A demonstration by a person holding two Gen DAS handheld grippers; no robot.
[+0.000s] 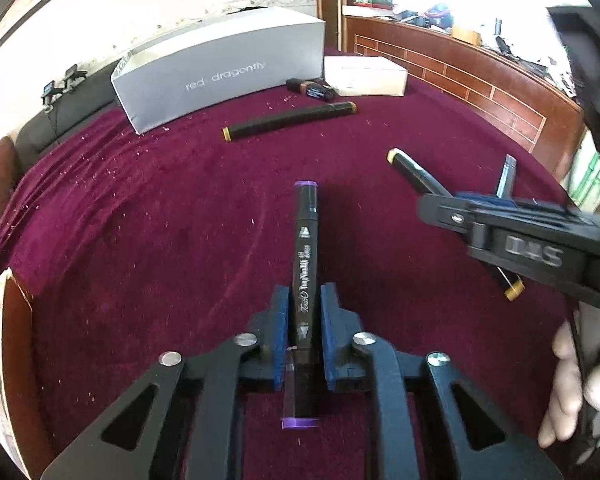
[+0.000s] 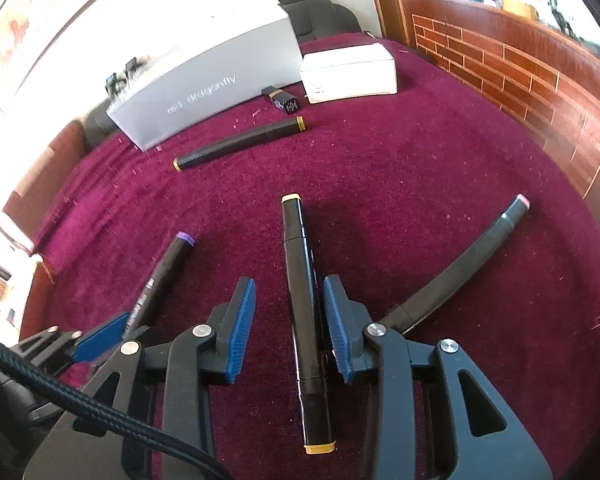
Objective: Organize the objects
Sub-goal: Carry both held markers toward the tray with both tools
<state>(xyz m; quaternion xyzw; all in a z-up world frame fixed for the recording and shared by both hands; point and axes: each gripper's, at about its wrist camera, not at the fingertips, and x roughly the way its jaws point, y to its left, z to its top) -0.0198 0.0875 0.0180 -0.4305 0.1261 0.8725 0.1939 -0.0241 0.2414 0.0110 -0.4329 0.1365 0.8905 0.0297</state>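
My left gripper (image 1: 305, 316) pinches the purple-capped marker (image 1: 305, 248) over the maroon cloth (image 1: 160, 240). My right gripper (image 2: 289, 312) stands spread around the yellow-capped marker (image 2: 305, 304), one pad clearly apart from it.

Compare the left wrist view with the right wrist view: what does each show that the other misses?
Only the left wrist view shows the left hand-held gripper shut on the purple-capped marker, and a hand at the right edge.

Only the right wrist view shows the right hand-held gripper with its pads standing off the yellow-capped marker between them, and the whole pink-capped marker.

Both show the grey box, the white box, the gold-capped marker near them and the maroon cloth.
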